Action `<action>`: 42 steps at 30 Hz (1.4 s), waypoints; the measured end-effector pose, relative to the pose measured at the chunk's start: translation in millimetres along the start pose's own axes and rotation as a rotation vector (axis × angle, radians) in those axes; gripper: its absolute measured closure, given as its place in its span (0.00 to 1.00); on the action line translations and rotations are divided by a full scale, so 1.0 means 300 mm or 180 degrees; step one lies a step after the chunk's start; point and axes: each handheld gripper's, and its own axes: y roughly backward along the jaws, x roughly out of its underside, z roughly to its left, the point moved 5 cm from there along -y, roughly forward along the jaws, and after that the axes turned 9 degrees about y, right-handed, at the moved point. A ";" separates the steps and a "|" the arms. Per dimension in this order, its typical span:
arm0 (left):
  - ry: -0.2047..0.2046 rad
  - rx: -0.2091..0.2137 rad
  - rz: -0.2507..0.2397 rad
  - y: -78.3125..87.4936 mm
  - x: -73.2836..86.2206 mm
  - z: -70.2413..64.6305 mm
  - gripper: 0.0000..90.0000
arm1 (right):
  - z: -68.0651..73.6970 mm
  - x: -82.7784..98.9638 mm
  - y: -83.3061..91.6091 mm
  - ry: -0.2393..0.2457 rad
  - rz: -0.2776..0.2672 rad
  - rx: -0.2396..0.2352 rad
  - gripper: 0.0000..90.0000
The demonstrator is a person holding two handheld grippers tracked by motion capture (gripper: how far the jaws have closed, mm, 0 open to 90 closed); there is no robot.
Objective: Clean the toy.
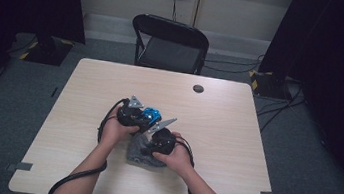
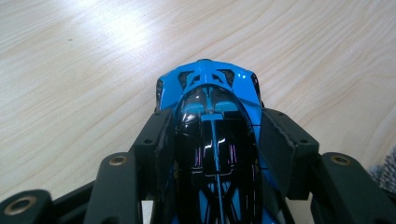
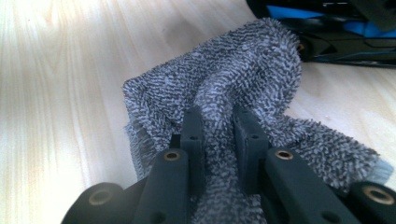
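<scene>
A blue and black toy car (image 2: 212,121) sits between the jaws of my left gripper (image 2: 215,135), whose pads press its two sides; in the high view the car (image 1: 150,116) shows just right of that gripper (image 1: 133,113), near the middle of the table. My right gripper (image 3: 218,122) is shut on a bunched fold of a grey terry cloth (image 3: 243,79), the rest of which lies on the wood. From above, the cloth (image 1: 139,156) lies under my right gripper (image 1: 154,137), just in front of the car. The car's side (image 3: 336,39) shows beyond the cloth.
The light wooden table (image 1: 216,128) has a round cable hole (image 1: 198,88) near its far edge. A black folding chair (image 1: 169,46) stands behind the table. Cables trail from both grippers off the near edge.
</scene>
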 end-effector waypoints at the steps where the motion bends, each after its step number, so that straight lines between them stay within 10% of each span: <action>1: -0.0002 0.0000 0.0003 0.000 0.000 0.000 0.51 | 0.004 -0.001 -0.001 0.0003 -0.0001 -0.0009 0.85; 18: 0.0006 -0.0017 0.0001 -0.001 -0.001 -0.001 0.51 | 0.037 -0.010 0.031 0.0150 -0.0064 -0.0142 0.85; 42: -0.0030 -0.0037 0.0017 0.000 0.000 -0.001 0.51 | -0.178 0.054 0.233 -0.0313 -0.0212 0.0489 0.85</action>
